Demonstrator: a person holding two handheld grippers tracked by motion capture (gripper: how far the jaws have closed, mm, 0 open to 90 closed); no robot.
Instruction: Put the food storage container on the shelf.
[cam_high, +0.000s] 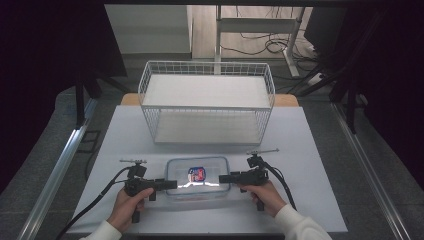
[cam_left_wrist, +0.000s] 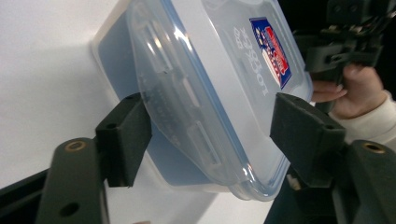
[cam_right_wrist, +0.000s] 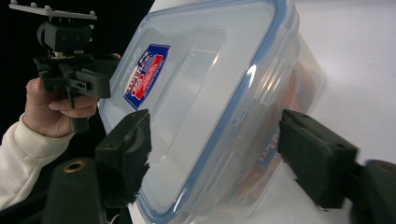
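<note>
Both tongs were at the plastic box (cam_high: 197, 177), left gripper (cam_left_wrist: 210, 135) and right gripper (cam_right_wrist: 215, 154) half open around its ends (not yet squeezing). Lifting was left.

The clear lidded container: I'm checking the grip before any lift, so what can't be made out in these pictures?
- Contents of the container: high view, glare on the lid; the gripper views show only a reddish blur through the wall.
- Label wording: too small and blurred.
- Pad contact of the left gripper and right gripper: jaws straddle the ends, touch unclear.
</note>
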